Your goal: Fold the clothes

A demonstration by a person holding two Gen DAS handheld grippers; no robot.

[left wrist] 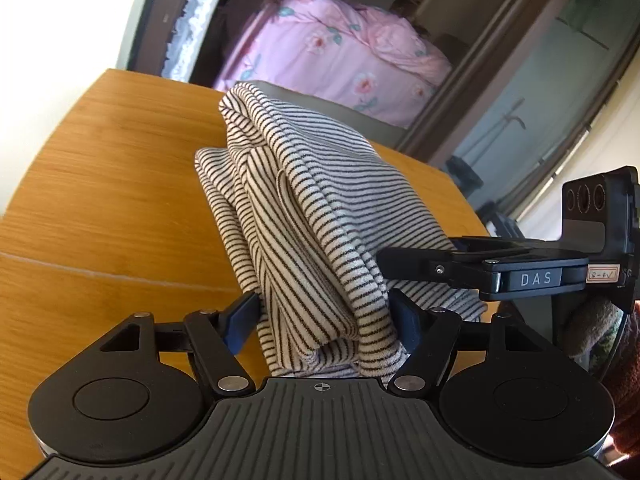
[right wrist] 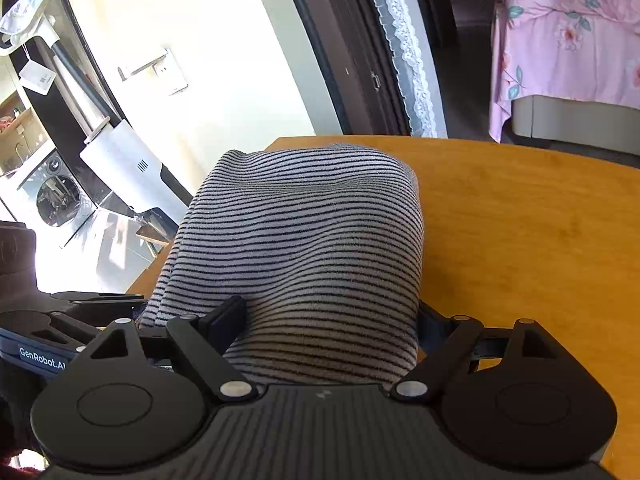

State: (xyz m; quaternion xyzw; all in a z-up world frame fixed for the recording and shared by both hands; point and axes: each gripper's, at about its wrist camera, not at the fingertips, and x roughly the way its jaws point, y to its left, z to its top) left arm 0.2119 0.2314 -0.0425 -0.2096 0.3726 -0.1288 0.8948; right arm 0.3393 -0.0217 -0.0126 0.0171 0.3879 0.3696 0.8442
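The striped garment [left wrist: 304, 216] is clamped between the fingers of the left gripper [left wrist: 326, 320] above the desk [left wrist: 100, 200]. In the right wrist view, the same garment is held by the right gripper [right wrist: 332, 320]. Bunched folds are shown only in the left view; a smooth panel is seen in the right.

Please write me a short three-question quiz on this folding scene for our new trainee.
1. True or false: the left gripper has the striped garment between its fingers.
2. Multiple choice: what does the garment rest on? A) the pink bedding B) the wooden table C) the floor
3. Short answer: what is printed on the side of the right gripper, as the left wrist view shows it?

Key
1. True: the bunched fabric sits between both blue pads.
2. B: the far part of the cloth lies on the table top; the bedding is in the room behind.
3. DAS.
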